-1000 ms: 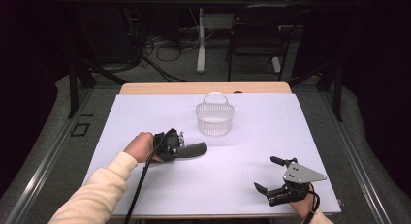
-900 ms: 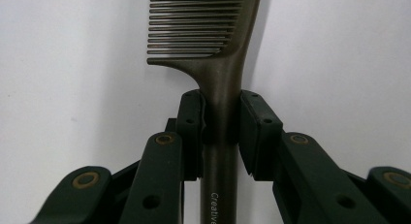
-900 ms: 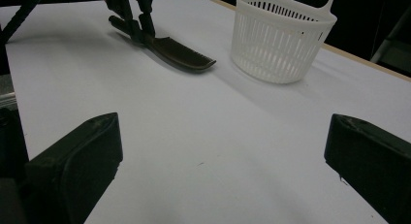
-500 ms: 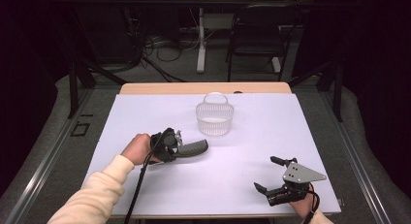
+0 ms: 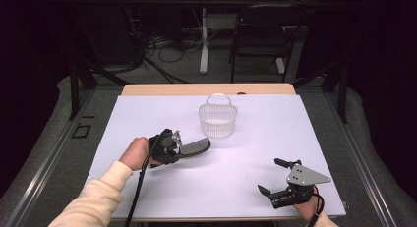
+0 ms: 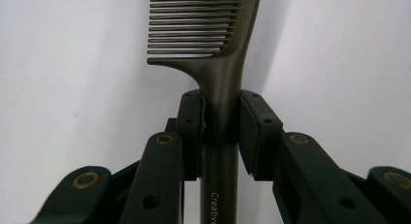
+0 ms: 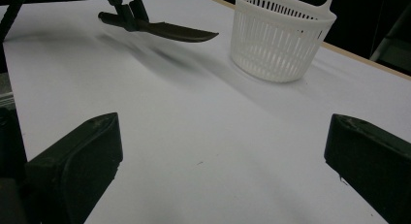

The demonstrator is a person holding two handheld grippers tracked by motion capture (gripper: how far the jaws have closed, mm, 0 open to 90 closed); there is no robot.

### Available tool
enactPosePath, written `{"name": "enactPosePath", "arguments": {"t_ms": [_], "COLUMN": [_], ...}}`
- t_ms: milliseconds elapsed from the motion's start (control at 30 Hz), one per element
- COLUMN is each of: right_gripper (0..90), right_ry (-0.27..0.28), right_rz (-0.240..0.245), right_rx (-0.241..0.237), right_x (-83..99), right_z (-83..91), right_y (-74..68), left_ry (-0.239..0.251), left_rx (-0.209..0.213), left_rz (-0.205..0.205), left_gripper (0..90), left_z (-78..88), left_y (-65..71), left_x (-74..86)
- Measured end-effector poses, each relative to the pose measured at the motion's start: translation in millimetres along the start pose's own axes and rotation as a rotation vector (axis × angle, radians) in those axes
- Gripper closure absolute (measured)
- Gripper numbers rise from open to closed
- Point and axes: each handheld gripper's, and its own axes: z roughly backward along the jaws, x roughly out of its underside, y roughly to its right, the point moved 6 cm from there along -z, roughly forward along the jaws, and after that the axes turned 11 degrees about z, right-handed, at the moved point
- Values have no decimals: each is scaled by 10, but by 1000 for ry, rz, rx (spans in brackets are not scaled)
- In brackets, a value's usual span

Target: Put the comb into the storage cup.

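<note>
My left gripper (image 5: pixel 178 149) is shut on the handle of a dark brown comb (image 5: pixel 196 146), held a little above the white table cover, left of centre. In the left gripper view both pads clamp the comb (image 6: pixel 220 83) just below its teeth. A white slotted basket (image 5: pixel 218 118) with a loop handle stands upright behind and to the right of the comb's tip. My right gripper (image 5: pixel 273 177) rests near the front right corner, its jaws wide open with nothing between them. From the right gripper view, the comb (image 7: pixel 169 30) hangs left of the basket (image 7: pixel 281 37).
The white cover (image 5: pixel 255 153) lies over a wooden table whose bare strip (image 5: pixel 206 89) shows at the far edge. Beyond it are a chair (image 5: pixel 260 35), a table leg and cables on the floor. Metal rails run along both sides.
The left hand has carried the comb slightly to the right, toward the basket. The right gripper has stayed in place.
</note>
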Motion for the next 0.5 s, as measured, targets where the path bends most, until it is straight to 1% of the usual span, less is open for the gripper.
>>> {"name": "enactPosePath", "arguments": {"t_ms": [300,433,500], "right_gripper": [0,0,0], "right_ry": [-1,-5,-5], "right_rz": [0,-5,-5], "right_rx": [0,-1,0], "right_x": [0,4,4], "right_z": [-2,-2,-3], "right_y": [0,-2,0], "left_ry": [53,73,86], "left_rx": [5,3,1], "left_rz": [35,56,73], "left_gripper": [720,720,720], "left_z": [49,66,74], "left_y": [11,17,14], "left_x": [28,47,60]}}
